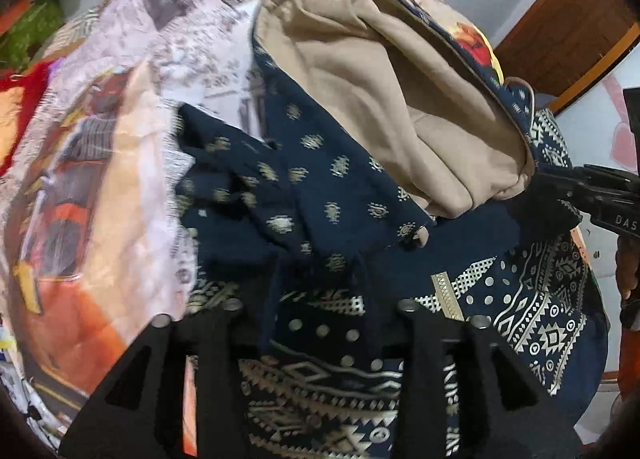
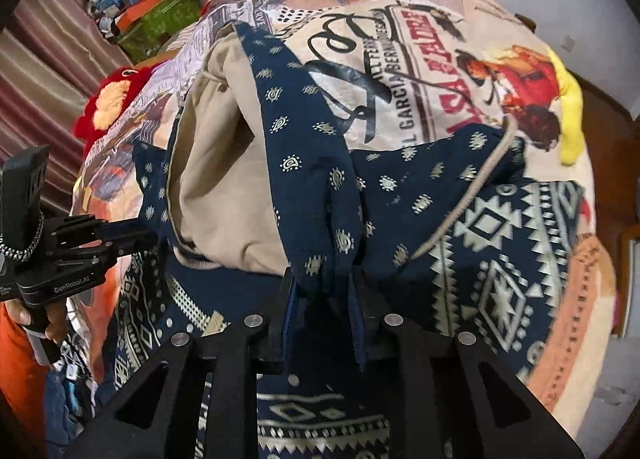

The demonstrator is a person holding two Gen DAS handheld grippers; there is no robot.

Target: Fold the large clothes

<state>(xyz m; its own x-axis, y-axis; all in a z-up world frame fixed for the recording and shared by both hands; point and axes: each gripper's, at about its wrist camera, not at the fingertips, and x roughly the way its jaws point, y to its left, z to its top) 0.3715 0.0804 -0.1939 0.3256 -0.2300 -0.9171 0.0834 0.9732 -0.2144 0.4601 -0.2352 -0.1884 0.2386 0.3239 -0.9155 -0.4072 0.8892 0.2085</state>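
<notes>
The garment point(image 2: 420, 187) is navy, scattered with small cream motifs up top and banded with cream diamond and zigzag geometry along its border; its lining point(image 2: 224, 187) is plain beige. The bedsheet point(image 2: 420, 71) under it is cream and orange with poster print, black lettering and red figures. A red plush toy point(image 2: 108, 99) sits far left, a yellow one point(image 2: 572, 115) far right.

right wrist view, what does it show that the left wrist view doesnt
Only the right wrist view shows the yellow plush, the red plush toy and the printed lettering on the bedspread. Only the left wrist view shows the wooden door frame. Both show the navy patterned garment with its beige lining, pinched by the left gripper and the right gripper.
</notes>
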